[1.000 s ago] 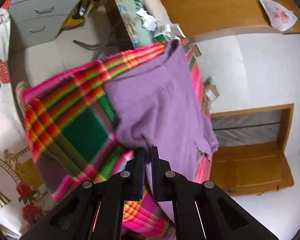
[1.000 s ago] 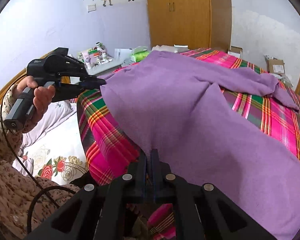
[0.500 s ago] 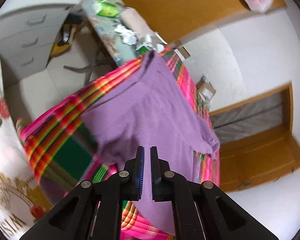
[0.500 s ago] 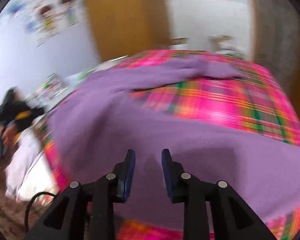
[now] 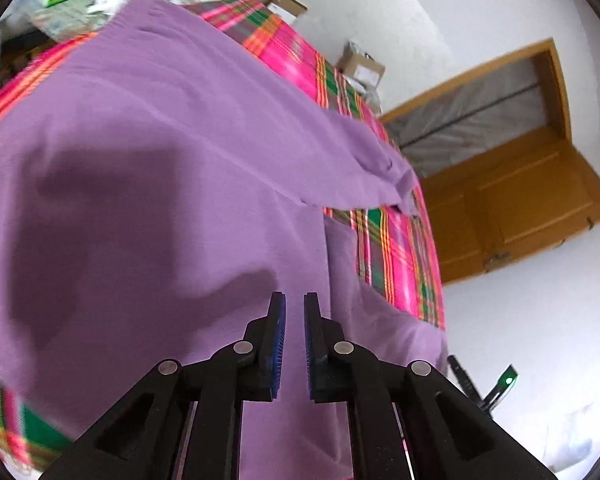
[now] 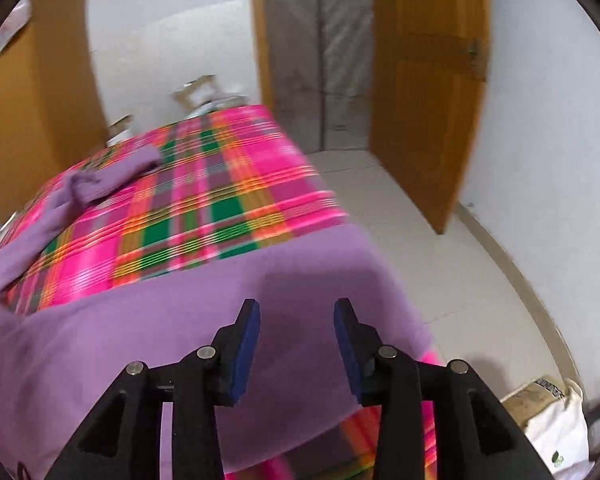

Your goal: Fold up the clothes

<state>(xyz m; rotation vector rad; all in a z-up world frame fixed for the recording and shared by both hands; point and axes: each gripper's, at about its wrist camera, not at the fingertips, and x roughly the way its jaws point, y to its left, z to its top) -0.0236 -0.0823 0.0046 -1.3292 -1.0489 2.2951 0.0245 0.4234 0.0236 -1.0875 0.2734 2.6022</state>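
A purple garment (image 5: 148,184) is spread over a bed covered by a pink, green and orange plaid blanket (image 6: 204,208). Its cloth lies mostly flat with shallow creases, and 1 sleeve (image 5: 364,160) is stretched across the plaid; in the right wrist view the sleeve (image 6: 96,184) is bunched near the far corner. The garment's lower part is draped over the bed edge. The left tool (image 5: 294,312) is seen above the cloth with its fingers parted by a narrow gap and nothing between them. The right tool (image 6: 296,320) is held wide open and empty over the draped edge. A wooden door (image 6: 424,92) stands open beyond the bed, boxes (image 5: 360,68) sit by the wall, and a white bag (image 6: 556,436) lies on the floor.
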